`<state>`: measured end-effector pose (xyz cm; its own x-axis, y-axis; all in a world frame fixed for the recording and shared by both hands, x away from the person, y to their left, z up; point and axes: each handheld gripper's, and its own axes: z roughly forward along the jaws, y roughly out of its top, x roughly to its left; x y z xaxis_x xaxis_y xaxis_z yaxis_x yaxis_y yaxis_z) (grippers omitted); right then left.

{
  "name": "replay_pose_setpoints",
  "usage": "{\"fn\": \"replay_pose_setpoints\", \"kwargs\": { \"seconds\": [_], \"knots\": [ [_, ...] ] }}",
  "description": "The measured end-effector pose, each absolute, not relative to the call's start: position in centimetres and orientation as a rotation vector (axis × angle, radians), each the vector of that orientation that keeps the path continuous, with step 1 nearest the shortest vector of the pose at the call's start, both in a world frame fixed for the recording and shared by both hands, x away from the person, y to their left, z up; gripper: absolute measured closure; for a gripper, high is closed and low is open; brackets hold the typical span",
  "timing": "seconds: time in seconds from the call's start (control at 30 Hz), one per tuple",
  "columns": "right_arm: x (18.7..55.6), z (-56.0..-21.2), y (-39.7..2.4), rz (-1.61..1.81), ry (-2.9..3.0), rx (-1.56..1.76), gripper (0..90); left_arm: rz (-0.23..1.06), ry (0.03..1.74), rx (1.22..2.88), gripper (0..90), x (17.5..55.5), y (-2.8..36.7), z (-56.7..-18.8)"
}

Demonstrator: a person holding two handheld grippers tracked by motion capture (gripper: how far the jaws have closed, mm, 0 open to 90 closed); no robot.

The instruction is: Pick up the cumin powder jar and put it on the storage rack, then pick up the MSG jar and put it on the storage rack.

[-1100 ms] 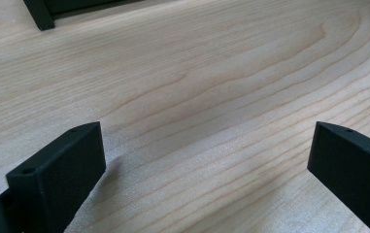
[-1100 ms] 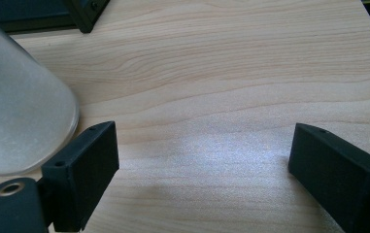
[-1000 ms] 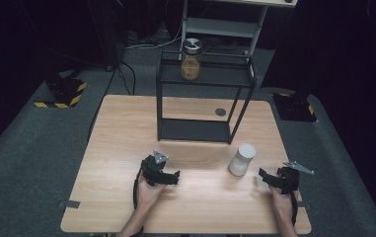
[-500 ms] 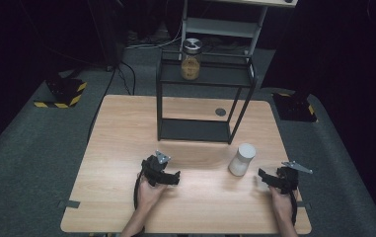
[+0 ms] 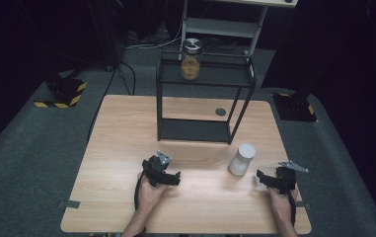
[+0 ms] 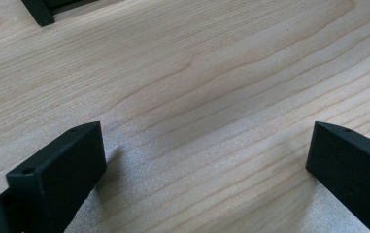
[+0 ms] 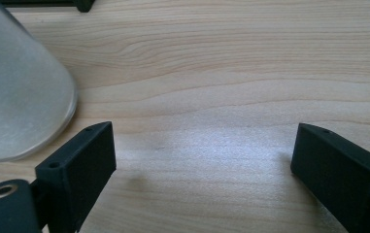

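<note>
white frosted jar [image 5: 241,159] | upright | table [image 5: 126,128] front-right | maybe lidded

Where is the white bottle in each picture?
High view: the white bottle stands on the table, right of middle, just left of the right gripper.
Left gripper view: wood and a foot of the black rack, no bottle.
Right gripper view: the bottle is at the left edge, beside the left jaw.
Shared landmark: the black rack, whose foot sits at the top of both gripper views.
</note>
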<state>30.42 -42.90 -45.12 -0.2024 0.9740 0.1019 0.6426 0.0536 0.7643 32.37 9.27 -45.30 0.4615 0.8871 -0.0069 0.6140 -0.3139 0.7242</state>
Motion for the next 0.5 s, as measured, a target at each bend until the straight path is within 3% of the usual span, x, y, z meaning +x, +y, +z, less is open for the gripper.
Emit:
{"fn": "replay_pose_setpoints", "kwargs": {
  "seconds": [0.5],
  "knots": [
    [29.63, -45.23, -43.52, 1.052, 2.029, 1.472, 3.7, 0.525, 1.246, 2.044, 0.9, 32.38, 9.28, -45.3]
  ]
}}
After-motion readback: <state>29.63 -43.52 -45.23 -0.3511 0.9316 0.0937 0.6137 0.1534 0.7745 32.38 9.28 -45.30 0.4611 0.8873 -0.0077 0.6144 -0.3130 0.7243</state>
